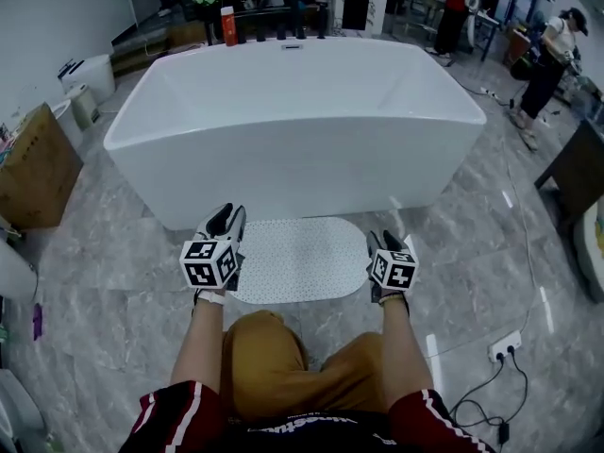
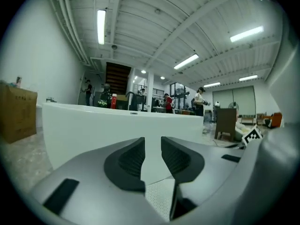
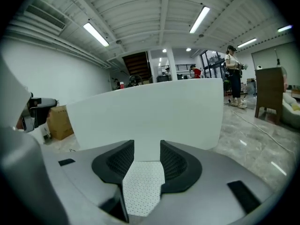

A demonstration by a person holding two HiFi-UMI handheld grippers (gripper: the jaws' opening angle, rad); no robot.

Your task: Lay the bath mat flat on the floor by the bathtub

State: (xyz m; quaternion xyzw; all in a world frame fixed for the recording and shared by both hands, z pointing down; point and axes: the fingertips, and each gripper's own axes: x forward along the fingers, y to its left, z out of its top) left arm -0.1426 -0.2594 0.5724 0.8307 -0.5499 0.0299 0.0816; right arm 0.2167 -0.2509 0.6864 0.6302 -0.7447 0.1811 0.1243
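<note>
I can truly read nothing here. The shorts waistband carries pale lettering, upside down in the head view and too small for me to spell out. The left cube on my left gripper and the right cube on my right gripper bear only black-and-white square patterns, no letters or digits. The red bottle beyond the far rim of the bathtub and the cardboard box show no print I can make out.
</note>
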